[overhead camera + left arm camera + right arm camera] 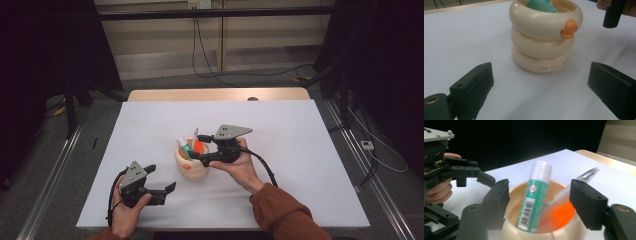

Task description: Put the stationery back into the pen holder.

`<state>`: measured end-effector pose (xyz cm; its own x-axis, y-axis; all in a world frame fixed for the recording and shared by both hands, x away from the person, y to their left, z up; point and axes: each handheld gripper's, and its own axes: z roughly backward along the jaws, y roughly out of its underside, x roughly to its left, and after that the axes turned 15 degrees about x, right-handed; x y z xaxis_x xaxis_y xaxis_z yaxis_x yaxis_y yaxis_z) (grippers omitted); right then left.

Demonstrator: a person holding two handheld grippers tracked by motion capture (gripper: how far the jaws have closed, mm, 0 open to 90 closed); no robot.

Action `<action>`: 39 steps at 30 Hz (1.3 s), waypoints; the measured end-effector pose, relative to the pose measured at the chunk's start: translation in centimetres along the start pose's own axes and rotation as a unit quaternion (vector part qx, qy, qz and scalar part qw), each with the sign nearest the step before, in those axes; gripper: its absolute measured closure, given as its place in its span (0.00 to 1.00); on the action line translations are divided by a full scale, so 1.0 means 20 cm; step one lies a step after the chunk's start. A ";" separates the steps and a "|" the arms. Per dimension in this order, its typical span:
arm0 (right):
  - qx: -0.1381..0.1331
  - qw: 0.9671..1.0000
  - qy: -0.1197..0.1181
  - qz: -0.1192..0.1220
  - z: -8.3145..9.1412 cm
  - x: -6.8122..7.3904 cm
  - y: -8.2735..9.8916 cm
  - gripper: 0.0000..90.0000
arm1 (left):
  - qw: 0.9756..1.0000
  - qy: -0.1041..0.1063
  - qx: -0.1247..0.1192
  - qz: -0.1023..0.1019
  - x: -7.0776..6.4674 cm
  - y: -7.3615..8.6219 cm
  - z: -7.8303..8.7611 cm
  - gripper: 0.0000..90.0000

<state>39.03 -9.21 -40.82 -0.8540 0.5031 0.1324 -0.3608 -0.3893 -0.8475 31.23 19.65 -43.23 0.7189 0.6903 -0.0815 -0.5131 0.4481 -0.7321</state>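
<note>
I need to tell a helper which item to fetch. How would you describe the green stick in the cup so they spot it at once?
On the white table, find the cream holder shaped like three stacked rings, with an orange duck bill on its top ring. The glue stick leans inside it, between the open jaws of the right tool. Its green label, barcode and white ribbed cap set it apart from the orange-ended clear pen beside it.

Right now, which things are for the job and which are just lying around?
For the job:
- duck-faced cream pen holder
- green glue stick standing in it
- clear pen with orange end in it
- right gripper, jaws open over the holder

Just around:
- left gripper, open and apart
- white table
- floor cables
</note>
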 end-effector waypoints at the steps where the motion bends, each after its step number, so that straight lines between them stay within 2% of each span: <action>1: 0.001 1.000 0.004 -0.002 0.01 0.00 0.00 0.30 | 1.000 -0.001 0.001 -0.002 0.00 0.00 0.00 0.07; 4: 0.003 1.000 0.011 -0.009 0.02 -0.01 0.00 0.23 | 1.000 0.001 0.001 0.001 0.00 0.00 0.00 0.07; 8: 0.021 0.999 0.021 -0.010 0.03 -0.02 0.00 0.16 | 1.000 -0.001 0.003 0.000 0.00 -0.01 -0.01 0.07; 14: 0.031 0.999 0.030 -0.025 0.05 -0.04 0.02 0.12 | 1.000 0.000 0.003 0.002 0.00 0.00 -0.01 0.07; 27: 0.059 0.997 0.041 -0.033 0.09 -0.06 0.03 0.09 | 1.000 0.001 0.000 0.002 0.01 0.01 0.01 0.07; 39: 0.069 0.995 0.053 -0.040 0.20 -0.08 0.07 0.06 | 1.000 -0.001 0.000 0.006 0.02 0.02 0.01 0.07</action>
<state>38.36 -13.61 -40.26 -0.7789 0.6126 0.1344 -0.4796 -0.4437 -0.7570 31.27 20.13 -43.39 0.7118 0.6968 -0.0889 -0.5219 0.4399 -0.7308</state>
